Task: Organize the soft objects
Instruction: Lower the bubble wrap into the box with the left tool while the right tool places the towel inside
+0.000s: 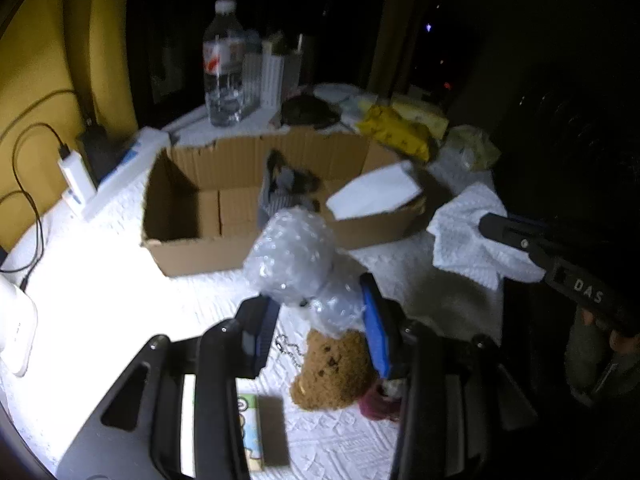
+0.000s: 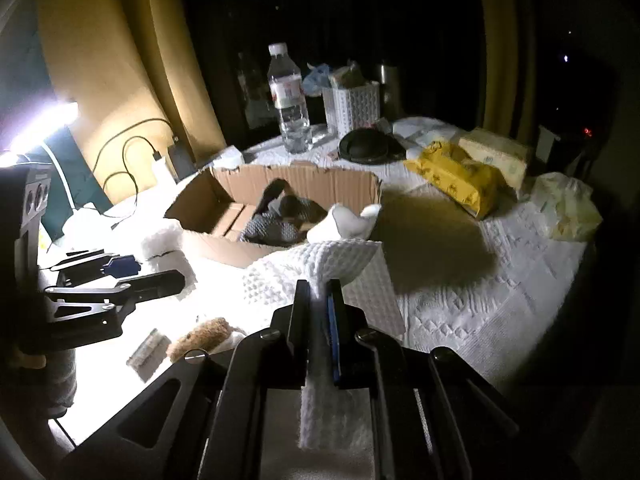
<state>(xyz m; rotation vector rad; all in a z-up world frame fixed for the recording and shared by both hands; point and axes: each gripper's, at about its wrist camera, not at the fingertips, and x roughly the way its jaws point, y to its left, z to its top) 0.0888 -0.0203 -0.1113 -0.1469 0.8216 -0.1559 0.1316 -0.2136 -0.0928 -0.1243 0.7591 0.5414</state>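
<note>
Matt brown corrugated cardboard for the box (image 1: pixel 200 248), rough along the torn rim. Clear, glossy bubble wrap (image 1: pixel 294 260), crinkled and catching the light. Fuzzy brown plush on the teddy bear (image 1: pixel 334 368). White waffle-weave cloth (image 2: pixel 320 268), soft and dimpled. White quilted fabric on the table cover (image 2: pixel 480 312), raised in a stitched pattern. Transparent shiny plastic for the water bottle (image 2: pixel 289 100), with a paper-like label. Glossy yellow plastic film on the wipes pack (image 2: pixel 456 178). Matt black hard plastic on the left gripper (image 1: pixel 320 320) and right gripper (image 2: pixel 320 292), with blue ribbed pads (image 1: pixel 374 320) on the inner faces.
</note>
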